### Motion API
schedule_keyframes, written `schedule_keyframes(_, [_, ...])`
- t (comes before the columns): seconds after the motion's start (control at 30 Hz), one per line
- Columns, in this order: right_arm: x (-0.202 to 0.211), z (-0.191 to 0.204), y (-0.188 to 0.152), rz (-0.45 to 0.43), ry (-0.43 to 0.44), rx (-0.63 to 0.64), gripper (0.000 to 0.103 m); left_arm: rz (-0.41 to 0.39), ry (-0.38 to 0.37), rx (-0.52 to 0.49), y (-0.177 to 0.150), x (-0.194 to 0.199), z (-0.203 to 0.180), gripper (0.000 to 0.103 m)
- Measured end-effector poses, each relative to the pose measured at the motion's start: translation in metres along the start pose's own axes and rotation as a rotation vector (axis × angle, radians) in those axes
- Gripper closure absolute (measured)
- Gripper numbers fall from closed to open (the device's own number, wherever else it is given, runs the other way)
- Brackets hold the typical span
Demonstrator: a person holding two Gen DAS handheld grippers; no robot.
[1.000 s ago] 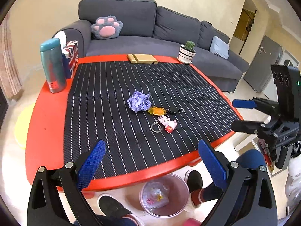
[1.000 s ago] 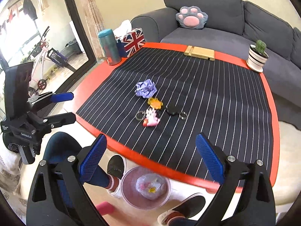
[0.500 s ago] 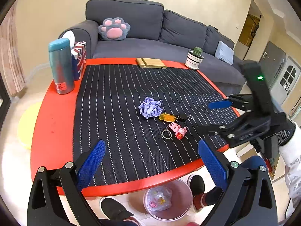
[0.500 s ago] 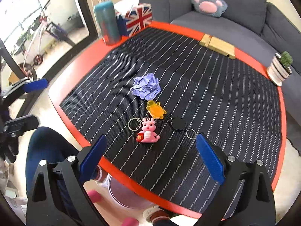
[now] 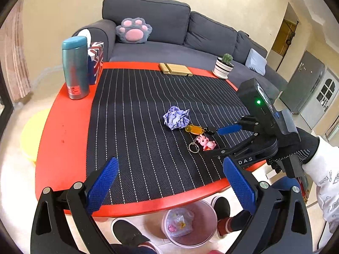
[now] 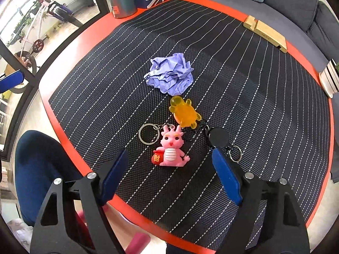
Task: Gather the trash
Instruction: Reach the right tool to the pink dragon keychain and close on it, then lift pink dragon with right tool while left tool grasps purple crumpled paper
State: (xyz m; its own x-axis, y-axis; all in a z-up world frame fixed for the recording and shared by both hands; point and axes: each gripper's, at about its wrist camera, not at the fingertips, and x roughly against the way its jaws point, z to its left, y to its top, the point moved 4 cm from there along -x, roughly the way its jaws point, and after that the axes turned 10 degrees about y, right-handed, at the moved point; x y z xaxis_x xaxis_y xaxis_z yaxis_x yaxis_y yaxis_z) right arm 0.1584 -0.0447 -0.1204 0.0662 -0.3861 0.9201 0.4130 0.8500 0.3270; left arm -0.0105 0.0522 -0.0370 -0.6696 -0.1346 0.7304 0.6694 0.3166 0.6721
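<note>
1. Left wrist view: your red desk [image 5: 61, 131] fills the middle of the frame under a black pinstriped mat [image 5: 137, 114], with a grey sofa [image 5: 169, 31] across the top and a bin [image 5: 189, 224] on the floor at the bottom centre.
2. Same view: the crumpled purple paper [image 5: 176, 120] sits right of centre on the mat, a round wad with no clear long axis. Your left gripper [image 5: 169, 187] has its jaws wide apart and empty at the bottom.
3. Right wrist view: the mat covers most of the frame; a window with a bicycle [image 6: 36, 29] is upper left.
4. Same view: the paper lies just above centre, touching the yellow keychain [image 6: 185, 114]; the pink dragon keychain [image 6: 171, 148] is below it. Your right gripper [image 6: 170, 176] is closing, pads clear of the dragon between them.
</note>
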Motion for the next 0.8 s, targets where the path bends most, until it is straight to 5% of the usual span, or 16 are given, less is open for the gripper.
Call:
schedule_keyframes(0.37, [-0.010,0.000,-0.001,0.022,0.000,0.015,0.062,0.014,-0.005,0.008,-0.003,-0.006,0.002,0.008])
schedule_keyframes(0.8, [0.005,-0.002,-0.004,-0.054,0.005,-0.010,0.065,0.012,-0.011,-0.014,0.008,-0.014,-0.007,0.008])
